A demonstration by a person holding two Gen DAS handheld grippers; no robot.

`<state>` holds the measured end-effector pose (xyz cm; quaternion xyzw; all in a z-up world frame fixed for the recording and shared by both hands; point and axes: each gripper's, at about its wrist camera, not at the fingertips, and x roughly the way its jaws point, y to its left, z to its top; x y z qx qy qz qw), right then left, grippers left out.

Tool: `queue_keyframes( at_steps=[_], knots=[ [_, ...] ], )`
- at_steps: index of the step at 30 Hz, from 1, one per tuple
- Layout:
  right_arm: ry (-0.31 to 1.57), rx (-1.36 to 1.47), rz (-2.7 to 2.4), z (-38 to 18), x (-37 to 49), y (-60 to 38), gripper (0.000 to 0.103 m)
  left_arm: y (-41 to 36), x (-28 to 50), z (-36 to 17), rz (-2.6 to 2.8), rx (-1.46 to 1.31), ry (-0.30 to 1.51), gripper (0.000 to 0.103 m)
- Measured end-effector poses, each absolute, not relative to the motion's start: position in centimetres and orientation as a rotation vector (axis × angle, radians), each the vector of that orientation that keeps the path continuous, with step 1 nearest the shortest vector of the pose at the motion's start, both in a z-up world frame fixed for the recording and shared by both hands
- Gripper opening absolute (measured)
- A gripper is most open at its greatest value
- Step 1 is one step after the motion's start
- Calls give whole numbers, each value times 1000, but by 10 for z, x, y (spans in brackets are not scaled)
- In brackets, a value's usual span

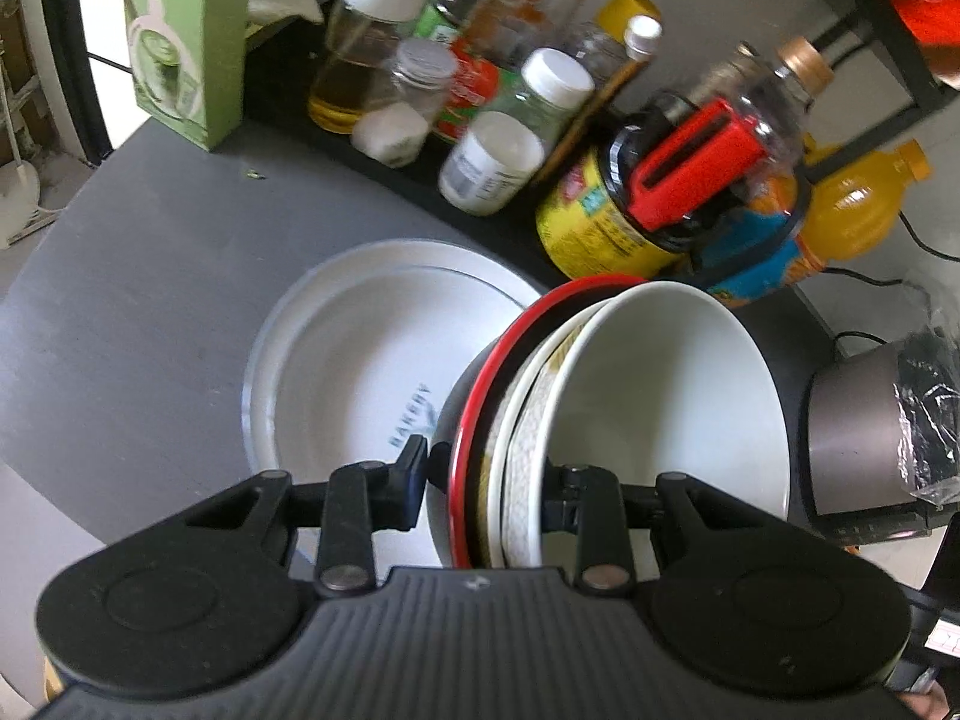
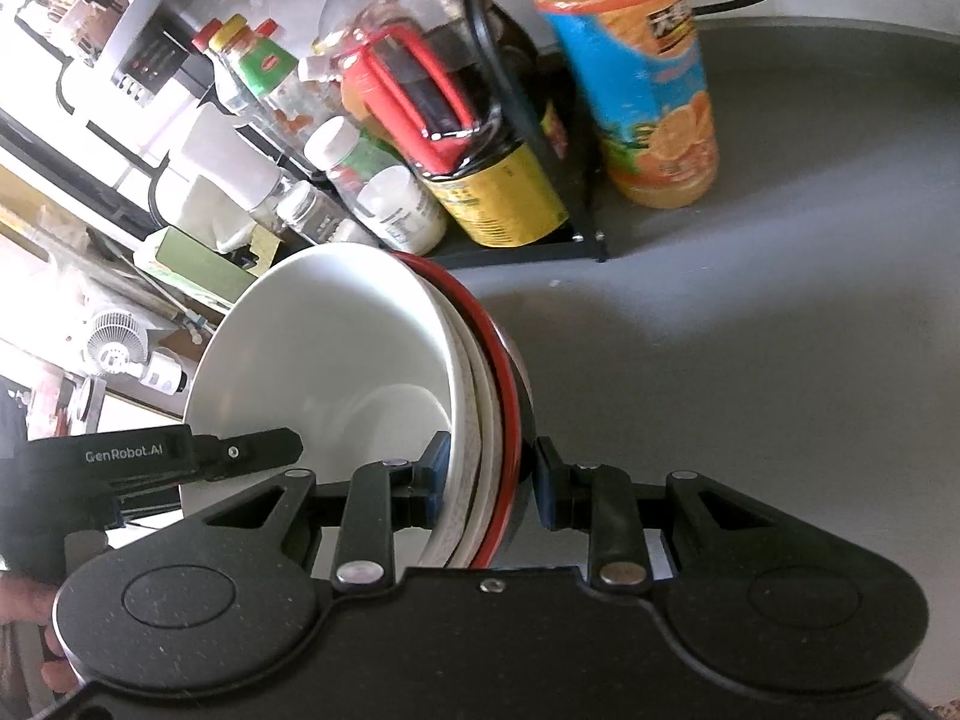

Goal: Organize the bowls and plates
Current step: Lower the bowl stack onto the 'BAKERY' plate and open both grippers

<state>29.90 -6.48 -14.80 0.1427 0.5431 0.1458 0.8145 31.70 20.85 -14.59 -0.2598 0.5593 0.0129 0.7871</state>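
Both tools are clamped on the same load here: a nested stack of bowls, white bowl innermost, a patterned one around it, a red-rimmed black bowl on the outside. The left tool pinches the stack's rim, one pad on the black outer wall, the other inside the white bowl. On the opposite rim the right tool grips just the same, one pad inside the white bowl, one on the dark outer bowl. In the right wrist view the left tool's body shows at the left edge, at the stack's far side. The stack looks clear of the grey worktop, though its underside is hidden. Just beside it in the left wrist view, partly hidden behind it, a white plate with blue lettering lies flat on the worktop on a second, wider plate. Behind stands a black rack crowded with bottles and jars, a soy sauce bottle with a red handle among them, and an orange juice bottle just outside it. A green carton stands at the worktop's far left.
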Motion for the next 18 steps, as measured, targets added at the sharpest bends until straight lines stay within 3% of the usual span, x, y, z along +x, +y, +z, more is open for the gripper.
queue_keyframes(
  at_steps=[18],
  knots=[
    [1190, 338, 270, -175, 312, -18, 28, 262, 337, -177, 8, -518, 1282, 30]
  ],
)
